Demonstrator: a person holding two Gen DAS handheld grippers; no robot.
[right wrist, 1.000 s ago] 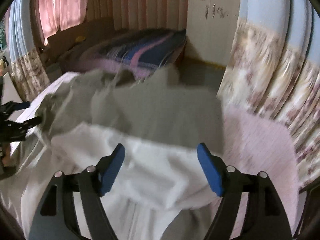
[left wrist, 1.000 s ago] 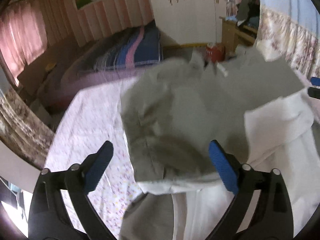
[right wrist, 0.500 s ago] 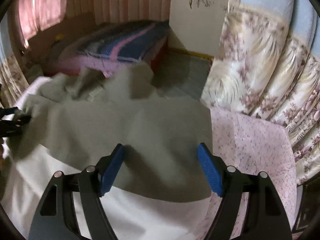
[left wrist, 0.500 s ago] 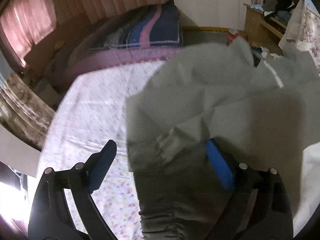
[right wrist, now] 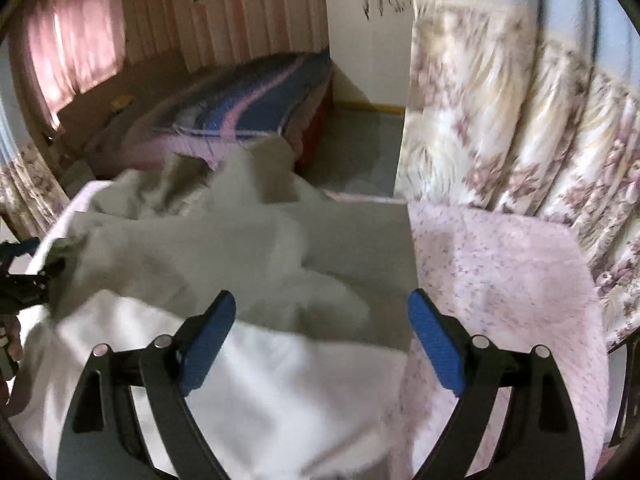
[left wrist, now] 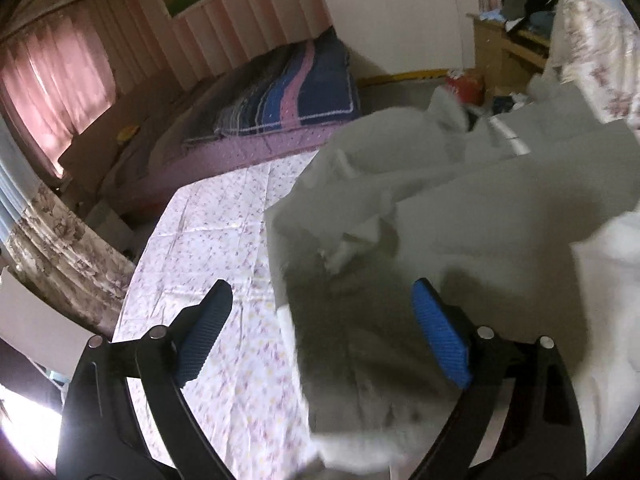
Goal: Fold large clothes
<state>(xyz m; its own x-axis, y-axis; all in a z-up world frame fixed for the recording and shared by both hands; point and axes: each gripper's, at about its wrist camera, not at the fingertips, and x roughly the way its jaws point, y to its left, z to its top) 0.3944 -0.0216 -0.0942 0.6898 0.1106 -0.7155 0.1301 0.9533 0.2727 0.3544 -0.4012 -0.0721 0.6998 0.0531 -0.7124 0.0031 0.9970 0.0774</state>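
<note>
In the left wrist view, the left gripper (left wrist: 320,332) has its fingers spread wide with nothing pinched, and the grey garment (left wrist: 420,220) lies crumpled on the flowered sheet (left wrist: 208,232), with white cloth (left wrist: 600,280) at its right side. In the right wrist view, the right gripper (right wrist: 320,332) is opening its fingers above the garment (right wrist: 240,248) and grips nothing. I judge one rough fold is laid, but smoothing and further folds remain.

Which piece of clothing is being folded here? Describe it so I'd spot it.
Find the table with the pale flowered cloth. The garment lies crumpled across it: large and grey-beige with a white lining, unlike the striped blue-and-pink blanket on the bed behind.
</note>
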